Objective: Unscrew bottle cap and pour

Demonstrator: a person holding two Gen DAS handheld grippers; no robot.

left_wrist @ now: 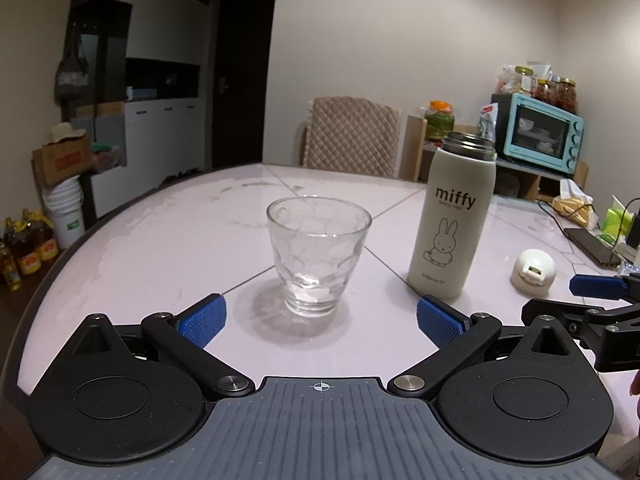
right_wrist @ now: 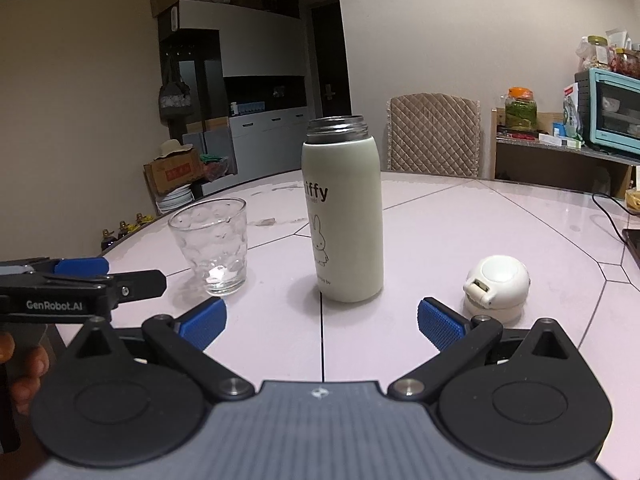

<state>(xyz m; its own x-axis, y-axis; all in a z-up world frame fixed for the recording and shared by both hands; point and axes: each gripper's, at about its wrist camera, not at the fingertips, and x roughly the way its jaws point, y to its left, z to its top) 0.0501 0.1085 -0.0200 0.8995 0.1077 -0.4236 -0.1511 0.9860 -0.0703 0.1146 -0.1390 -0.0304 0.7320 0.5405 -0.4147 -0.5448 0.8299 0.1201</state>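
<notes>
The round pale-pink table fills the scene, glossy, cut by thin dark seam lines — everything sits on it. Left gripper hovers low over the near edge, its blue ribbed fingers spread wide apart, gripping nothing, touching nothing; the glass stands just ahead, framed between them. Right gripper is the same story — its textured blue pads splayed wide, empty, with the bottle straight ahead beyond the tips. That bottle stands upright near the table's middle: a matte cream cylinder with rounded shoulders, "miffy" lettering and a line-drawn rabbit on its side, its bare metal threaded neck open at the top. To its left, apart from it, the glass — a clear tumbler, tapered, with dimpled walls and a thick base, upright. Smallest of all, the cap: a white domed lid with a small hinged latch, resting on the table to the right of the bottle, close by the right gripper's right finger.
</notes>
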